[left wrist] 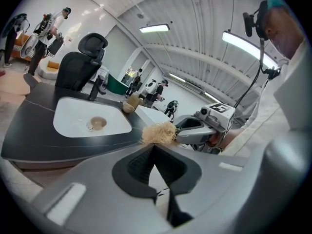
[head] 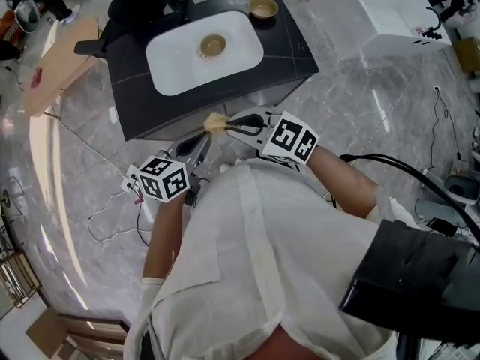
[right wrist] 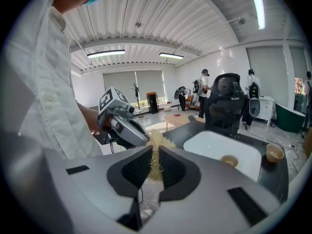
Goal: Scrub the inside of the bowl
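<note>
tan scrubber point(head: 216, 123), 1, in right tool point(head: 226, 128); 2 bowls point(head: 213, 46) point(head: 263, 7), 1 in sink point(head: 180, 70).

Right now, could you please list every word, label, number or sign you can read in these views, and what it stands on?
No readable text in any view.
Marker cubes: black-and-white square patterns only, no letters or numbers.
Office chair: small pale mark on its back, too blurred to read.
</note>
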